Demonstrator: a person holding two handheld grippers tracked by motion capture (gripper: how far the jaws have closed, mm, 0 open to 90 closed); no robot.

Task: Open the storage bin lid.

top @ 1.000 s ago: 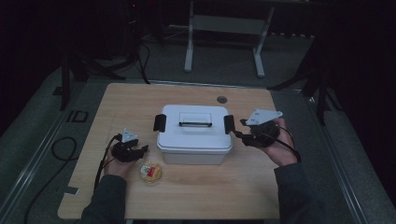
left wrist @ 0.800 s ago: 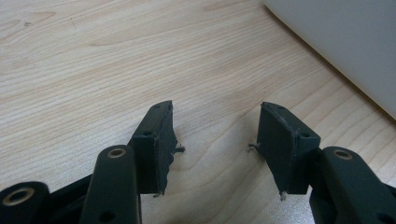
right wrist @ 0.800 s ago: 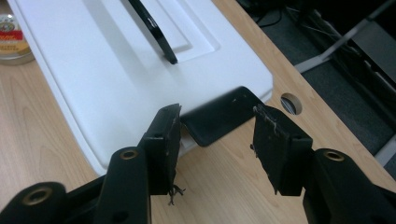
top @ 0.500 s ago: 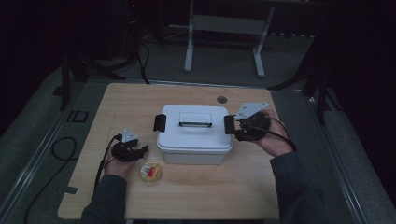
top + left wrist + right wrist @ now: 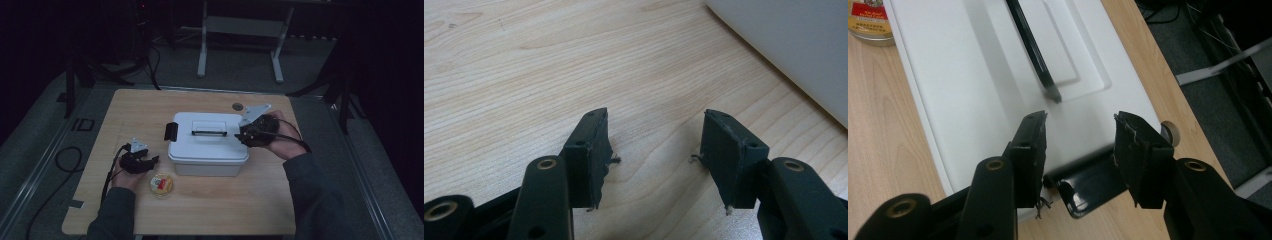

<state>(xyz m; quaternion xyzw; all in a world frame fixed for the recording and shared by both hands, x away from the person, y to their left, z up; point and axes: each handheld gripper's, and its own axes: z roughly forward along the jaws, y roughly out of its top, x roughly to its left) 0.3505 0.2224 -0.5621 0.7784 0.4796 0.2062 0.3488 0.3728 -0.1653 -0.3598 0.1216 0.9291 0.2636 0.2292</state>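
The white plastic lidded storage box [image 5: 207, 145] sits mid-table on the pale wooden table [image 5: 150, 107]; its black right-hand latch [image 5: 1088, 187] is being approached by the right gripper [image 5: 1078, 145], whose half-open jaws have just been narrowing, nothing pressed yet. The left gripper [image 5: 654, 145] is held half-open and empty beside the box. Next, the latch must be flipped

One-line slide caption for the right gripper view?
Right gripper, jaws apart, poised over the black side latch of a closed white storage box on the wooden table.
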